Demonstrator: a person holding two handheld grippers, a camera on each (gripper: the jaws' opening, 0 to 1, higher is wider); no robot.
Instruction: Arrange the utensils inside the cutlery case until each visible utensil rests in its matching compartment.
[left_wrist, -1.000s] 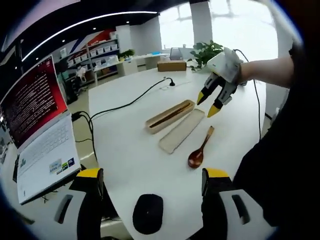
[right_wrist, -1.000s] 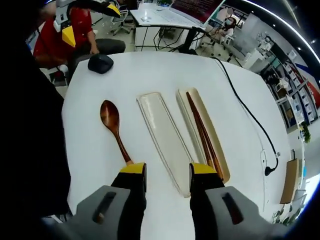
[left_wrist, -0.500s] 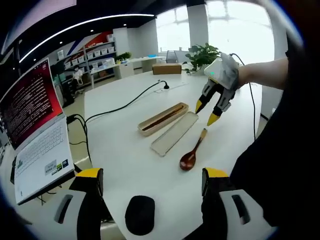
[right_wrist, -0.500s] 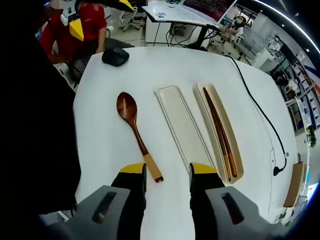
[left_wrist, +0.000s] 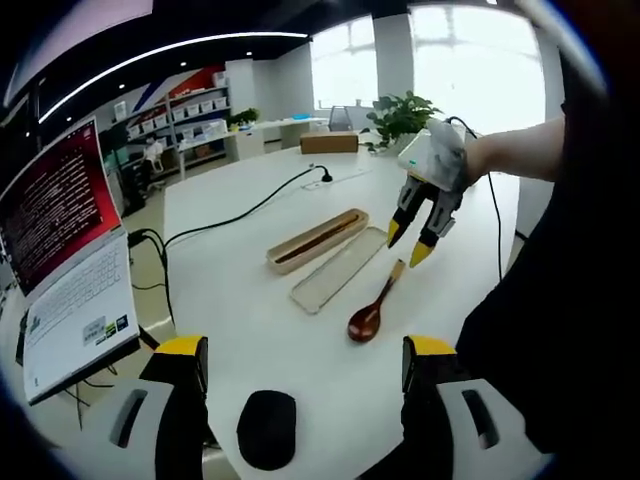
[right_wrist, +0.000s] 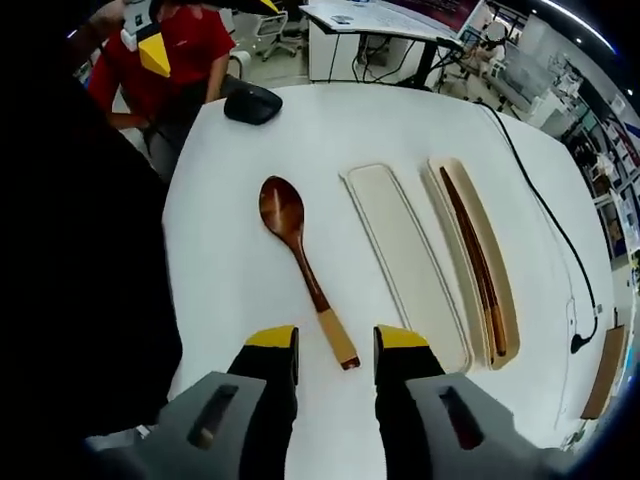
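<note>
The big white table (right_wrist: 230, 250) lay under both my grippers. Past my right gripper (right_wrist: 335, 352), a little to the right, sat the cutlery case (right_wrist: 498, 262) with the chopsticks (right_wrist: 476, 262) already in their slot. Its flat lid (right_wrist: 405, 262) lay just beside it, nearer my jaws. The wooden spoon (right_wrist: 303, 266) was not yet in the case; its pale handle end pointed right between my spread right jaws, which held nothing. I think my step was grabbing the spoon: I needed to go down, pinch the handle, then carry it to the case. My left gripper (left_wrist: 295, 352) was spread too, with the mouse (left_wrist: 266, 429) between its jaws. The laptop (left_wrist: 60, 270) screen writing was too small to read.
</note>
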